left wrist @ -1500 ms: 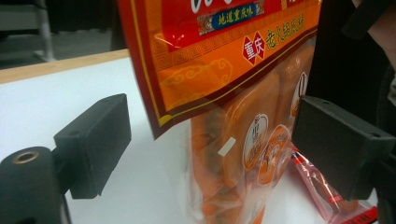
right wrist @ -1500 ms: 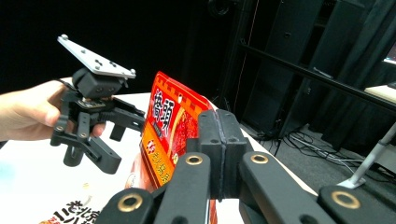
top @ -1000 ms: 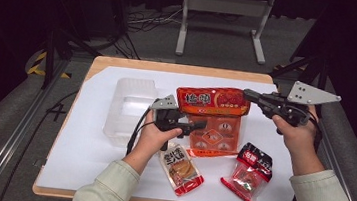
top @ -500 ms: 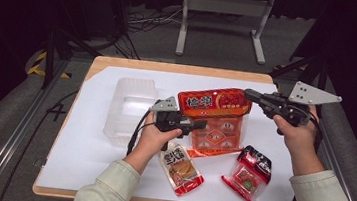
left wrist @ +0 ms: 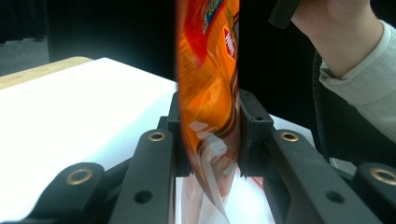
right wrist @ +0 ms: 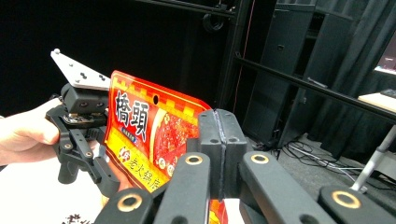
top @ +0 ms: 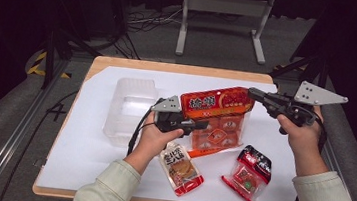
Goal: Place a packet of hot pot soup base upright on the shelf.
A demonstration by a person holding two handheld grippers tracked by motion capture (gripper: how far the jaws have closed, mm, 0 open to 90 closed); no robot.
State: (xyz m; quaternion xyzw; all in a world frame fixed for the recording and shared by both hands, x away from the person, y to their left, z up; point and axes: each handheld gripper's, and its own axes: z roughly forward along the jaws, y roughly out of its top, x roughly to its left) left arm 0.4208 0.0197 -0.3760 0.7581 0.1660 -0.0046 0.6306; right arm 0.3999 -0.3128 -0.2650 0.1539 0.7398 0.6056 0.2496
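1. The left gripper (left wrist: pixel 208 140) is closing its black jaws on the glossy orange-red plastic snack bag (left wrist: pixel 208 84); the pads are flanking the bag's lower half.
2. The right gripper (top: pixel 253 93) is pinching the bag's upper right corner, jaws pressed together.
3. The bag (top: pixel 217 115) is hanging upright above the white table sheet (top: pixel 86 141), stretched between both grippers.
4. A clear plastic tray (top: pixel 128 106) is lying to its left; two small crinkly sachets (top: pixel 181 168) (top: pixel 249 172) are lying nearer the person.
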